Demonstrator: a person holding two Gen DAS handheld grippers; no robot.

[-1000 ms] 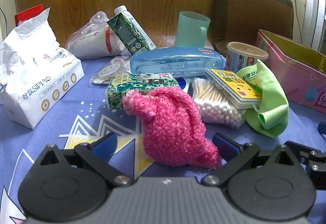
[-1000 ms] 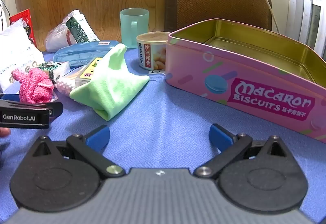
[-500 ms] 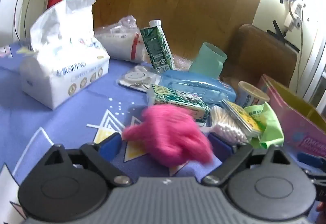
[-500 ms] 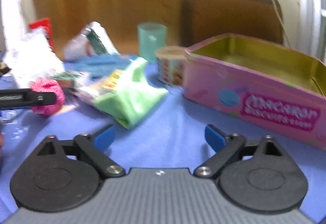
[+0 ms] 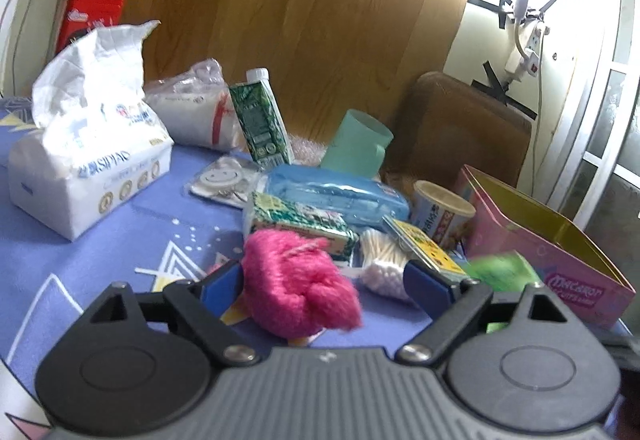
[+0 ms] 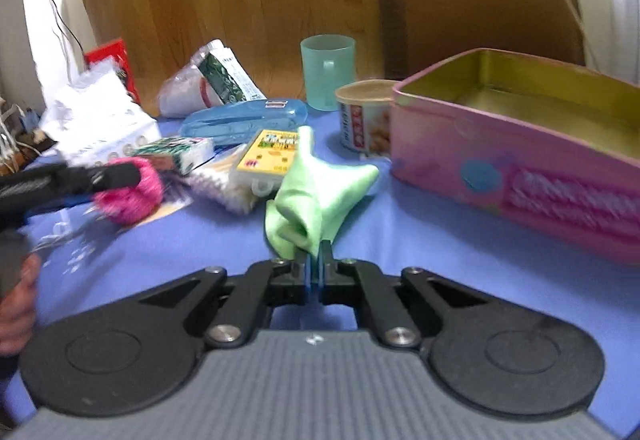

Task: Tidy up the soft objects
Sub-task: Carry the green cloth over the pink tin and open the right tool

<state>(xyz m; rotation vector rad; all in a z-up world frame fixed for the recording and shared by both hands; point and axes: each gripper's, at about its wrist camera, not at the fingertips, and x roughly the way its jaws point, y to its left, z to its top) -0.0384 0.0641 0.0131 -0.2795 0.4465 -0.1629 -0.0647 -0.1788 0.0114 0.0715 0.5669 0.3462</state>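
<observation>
Green cloth point(image 6: 316, 196) now pinched in right gripper point(image 6: 316, 272); left gripper point(image 5: 320, 276) closing round pink knit point(image 5: 298, 288); "SIPIAO" tissues point(image 5: 96, 160).

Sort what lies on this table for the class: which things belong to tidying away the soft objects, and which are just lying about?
Belongs to the job:
pink knitted piece
green cloth
pink biscuit tin

Just lying about:
tissue pack
green carton
teal cup
blue case
cotton buds
round tub
</observation>
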